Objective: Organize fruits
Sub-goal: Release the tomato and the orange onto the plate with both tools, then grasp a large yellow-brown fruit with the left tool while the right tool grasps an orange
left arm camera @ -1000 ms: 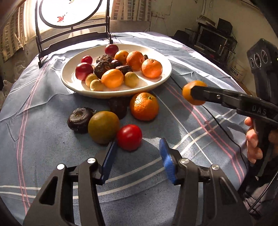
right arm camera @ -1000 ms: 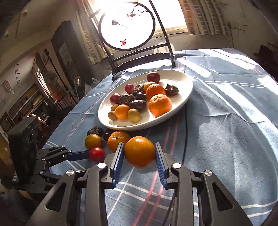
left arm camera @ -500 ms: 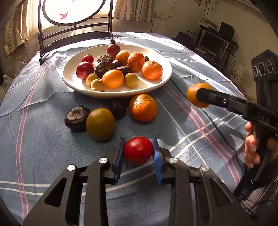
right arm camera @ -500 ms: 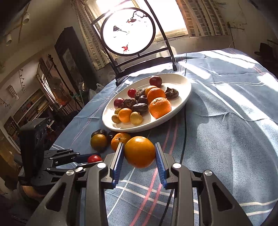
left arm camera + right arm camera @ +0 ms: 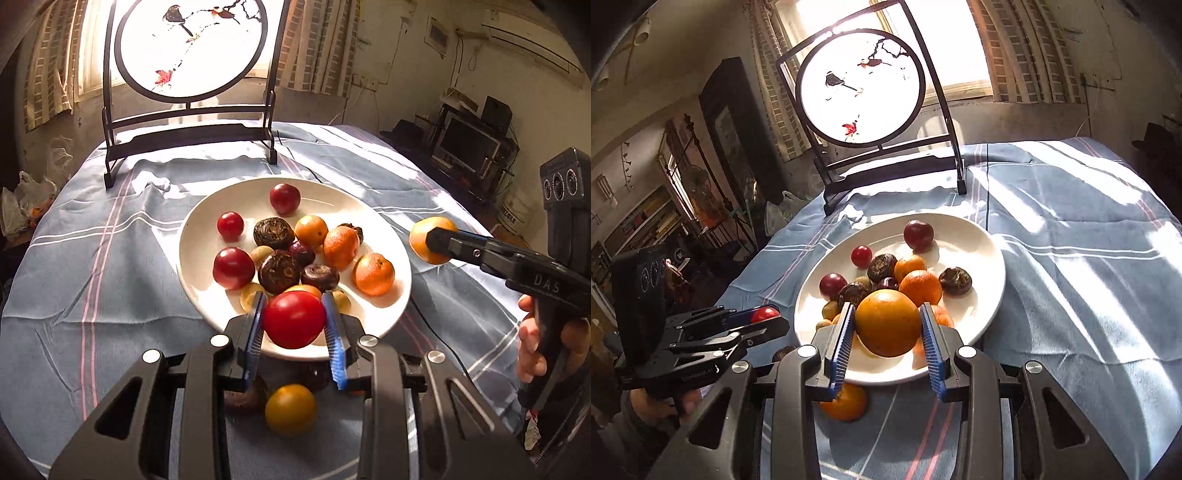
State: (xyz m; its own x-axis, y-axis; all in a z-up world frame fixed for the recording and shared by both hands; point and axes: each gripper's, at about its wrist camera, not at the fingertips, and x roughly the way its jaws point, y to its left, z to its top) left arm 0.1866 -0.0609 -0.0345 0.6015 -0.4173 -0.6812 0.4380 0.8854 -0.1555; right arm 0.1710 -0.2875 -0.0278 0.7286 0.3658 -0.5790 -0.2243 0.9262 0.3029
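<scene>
Red tomato [image 5: 294, 319] (round, no long axis) clamped in left gripper [image 5: 294, 325]; right gripper [image 5: 888, 325] seemingly grips orange [image 5: 888, 322].

My right gripper [image 5: 888, 325] clamped a big orange [image 5: 888, 322] between its blue pads [image 5: 843, 334], held above the near rim of the white plate [image 5: 982, 258]. The plate carried red plums, small oranges and dark wrinkled fruit. Off to the side, my left gripper [image 5: 764, 318] pinched a red tomato [image 5: 764, 314]. Another orange [image 5: 846, 403] sat on the striped blue cloth [image 5: 1071, 277] just below the plate. A round painted screen [image 5: 860, 86] stood at the far edge.
</scene>
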